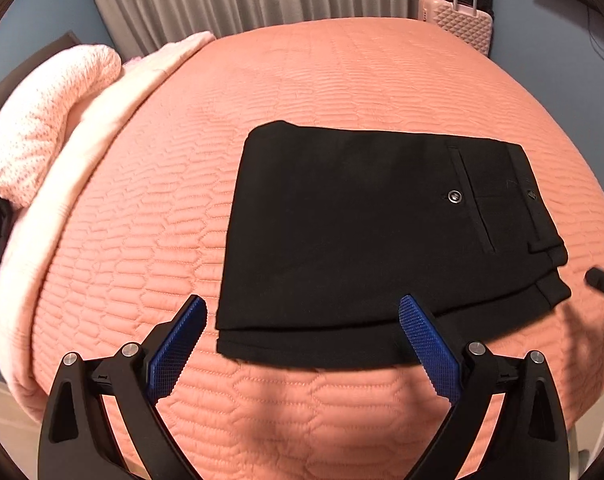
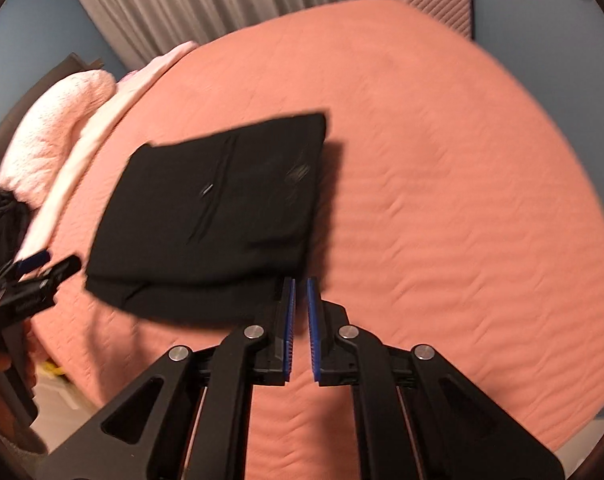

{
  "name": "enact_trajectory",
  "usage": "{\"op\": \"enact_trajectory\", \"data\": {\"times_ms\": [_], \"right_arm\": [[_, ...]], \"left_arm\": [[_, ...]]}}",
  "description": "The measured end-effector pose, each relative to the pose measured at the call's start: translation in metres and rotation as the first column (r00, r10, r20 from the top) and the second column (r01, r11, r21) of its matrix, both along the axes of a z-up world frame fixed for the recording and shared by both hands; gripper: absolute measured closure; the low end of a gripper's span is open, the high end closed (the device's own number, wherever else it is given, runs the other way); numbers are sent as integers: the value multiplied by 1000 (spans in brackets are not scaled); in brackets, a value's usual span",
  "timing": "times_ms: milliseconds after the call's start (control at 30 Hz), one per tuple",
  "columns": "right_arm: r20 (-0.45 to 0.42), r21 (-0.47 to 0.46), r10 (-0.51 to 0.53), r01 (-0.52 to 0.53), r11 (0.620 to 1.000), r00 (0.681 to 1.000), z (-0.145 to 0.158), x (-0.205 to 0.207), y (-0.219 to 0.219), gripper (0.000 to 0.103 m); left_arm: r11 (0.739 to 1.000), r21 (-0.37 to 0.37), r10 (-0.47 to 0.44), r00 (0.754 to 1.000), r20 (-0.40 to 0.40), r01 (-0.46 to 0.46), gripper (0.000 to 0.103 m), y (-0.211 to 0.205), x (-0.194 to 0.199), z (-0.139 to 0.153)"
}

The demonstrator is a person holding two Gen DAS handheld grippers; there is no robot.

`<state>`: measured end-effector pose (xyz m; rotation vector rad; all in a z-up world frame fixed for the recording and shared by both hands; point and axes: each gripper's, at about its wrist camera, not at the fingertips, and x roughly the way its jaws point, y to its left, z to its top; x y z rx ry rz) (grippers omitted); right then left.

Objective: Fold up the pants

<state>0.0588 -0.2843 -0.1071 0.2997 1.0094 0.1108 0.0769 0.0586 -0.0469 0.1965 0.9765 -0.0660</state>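
Only the left wrist view shows the pants (image 1: 365, 232) pocket button (image 1: 453, 196); left fingers (image 1: 190, 332) released, right fingers (image 2: 289, 312) clenched empty.

My left gripper (image 1: 302, 316) is matt black plastic with knurled blue rubbery pads and bright metal pins. The pants (image 1: 365, 232) are smooth, matt black cloth with one glossy button (image 1: 454, 196). They lie on a quilted, stitched salmon bedspread (image 1: 302, 80).
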Motion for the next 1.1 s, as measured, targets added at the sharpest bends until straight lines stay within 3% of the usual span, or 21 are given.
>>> {"op": "enact_trajectory", "data": {"times_ms": [167, 433, 633, 800, 833, 867, 900, 967, 1033, 1100], "right_arm": [[-8, 1, 29, -29, 1000, 1000, 1, -14, 9, 96], [3, -61, 17, -17, 998, 1000, 8, -21, 7, 96], [-5, -46, 15, -15, 999, 1000, 4, -12, 16, 96], [17, -68, 85, -84, 994, 996, 6, 10, 52, 95], [26, -78, 101, -99, 992, 995, 6, 14, 60, 82], [35, -94, 106, -102, 990, 994, 5, 20, 69, 47], [55, -97, 109, -103, 990, 993, 6, 25, 77, 33], [90, -105, 144, -134, 985, 986, 6, 33, 90, 28], [58, -149, 158, -148, 978, 986, -7, 44, 99, 28], [15, -127, 148, -145, 981, 989, -20, 49, 95, 28]], "left_arm": [[1000, 13, -10, 1000, 5, 10, 7, -6, -11, 8], [1000, 10, 9, 999, -32, -9, 7, 4, -17, -5], [1000, 8, 20, 998, -53, -20, 7, 14, -15, -16], [1000, 6, 23, 998, -62, -23, 7, 18, -7, -25], [1000, 11, 25, 998, -64, -25, 7, 17, -5, -27], [1000, 16, 25, 998, -66, -24, 7, 18, -3, -30], [999, 21, 30, 997, -66, -28, 7, 20, 0, -32], [999, 26, 37, 997, -69, -35, 7, 24, 5, -35], [998, 39, 45, 997, -64, -43, 7, 29, 9, -39], [997, 66, 55, 994, -93, -49, 7, 36, 17, -52]]}}
